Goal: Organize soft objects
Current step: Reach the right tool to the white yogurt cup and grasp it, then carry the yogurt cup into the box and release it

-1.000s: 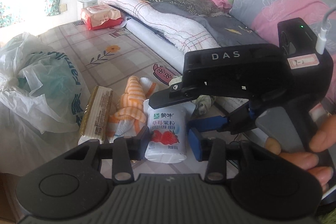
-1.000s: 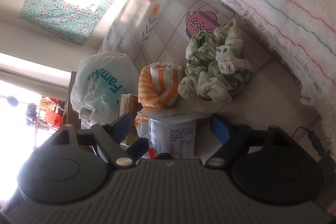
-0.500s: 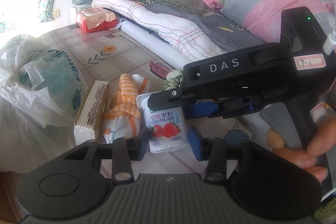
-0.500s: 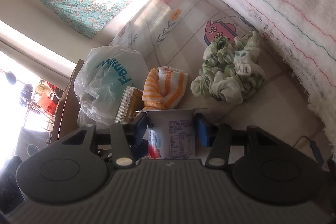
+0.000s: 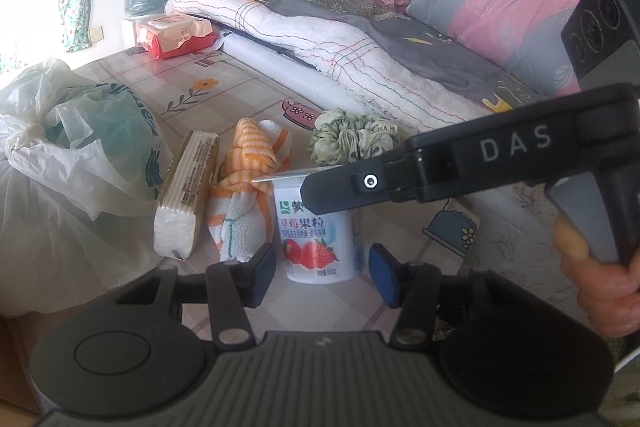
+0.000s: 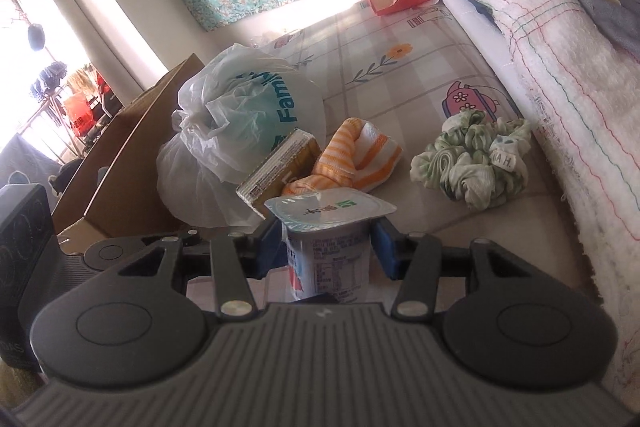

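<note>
You had the right gripper [image 6: 327, 247] pinching the strawberry yogurt cup [image 6: 334, 251], its blue pads pressed against the cup's sides just under the foil lid. Your left gripper [image 5: 322, 273] sat in front of the same cup [image 5: 318, 239] with its jaws opening, the cup between them but the pads standing apart from its sides. The cup stood upright; its base seemed to rest on the patterned tabletop [image 5: 224, 91], though the view there was too cramped to be sure. Just behind it lay the orange-striped cloth [image 5: 250, 183], touching the wrapped tissue pack [image 5: 186, 195] on its left. The green scrunchie [image 6: 472, 167] lay near the tabletop's far edge, beside the white towel [image 6: 560, 75]. The white plastic bag [image 5: 72, 139] slumped at the left edge.
</note>
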`<move>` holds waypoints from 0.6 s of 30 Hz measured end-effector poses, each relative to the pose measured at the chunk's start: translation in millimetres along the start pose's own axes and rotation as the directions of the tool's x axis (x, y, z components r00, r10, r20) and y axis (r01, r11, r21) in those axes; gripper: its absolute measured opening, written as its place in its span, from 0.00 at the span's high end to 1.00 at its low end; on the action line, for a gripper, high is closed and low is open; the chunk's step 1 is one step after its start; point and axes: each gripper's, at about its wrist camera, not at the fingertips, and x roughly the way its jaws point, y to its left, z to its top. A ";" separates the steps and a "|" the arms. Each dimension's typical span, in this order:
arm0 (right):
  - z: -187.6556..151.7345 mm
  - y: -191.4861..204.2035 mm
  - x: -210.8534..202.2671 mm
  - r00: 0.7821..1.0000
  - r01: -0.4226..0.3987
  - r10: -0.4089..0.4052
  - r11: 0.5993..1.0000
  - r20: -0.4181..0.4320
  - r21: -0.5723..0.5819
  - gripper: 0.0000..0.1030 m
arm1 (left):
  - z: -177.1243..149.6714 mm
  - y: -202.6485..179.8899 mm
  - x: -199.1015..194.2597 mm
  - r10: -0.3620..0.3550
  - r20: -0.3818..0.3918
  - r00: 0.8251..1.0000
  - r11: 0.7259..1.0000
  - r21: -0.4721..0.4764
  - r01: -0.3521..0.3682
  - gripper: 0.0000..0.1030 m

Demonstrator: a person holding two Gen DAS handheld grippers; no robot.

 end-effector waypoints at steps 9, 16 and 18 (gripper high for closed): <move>-7.5 3.7 -20.2 0.994 -0.106 0.106 0.994 -0.004 0.020 0.52 | -9.7 3.9 2.7 -0.014 -0.040 0.999 1.000 -0.011 0.014 0.48; -5.2 -23.6 -24.5 0.993 -0.121 0.116 0.974 0.037 0.191 0.51 | -13.5 0.4 -4.0 -0.008 -0.024 1.000 1.000 -0.005 0.008 0.49; -7.7 -26.5 -15.1 0.993 -0.121 0.121 0.969 0.014 0.216 0.51 | -11.8 0.7 -7.7 -0.011 -0.009 1.000 1.000 -0.009 0.011 0.49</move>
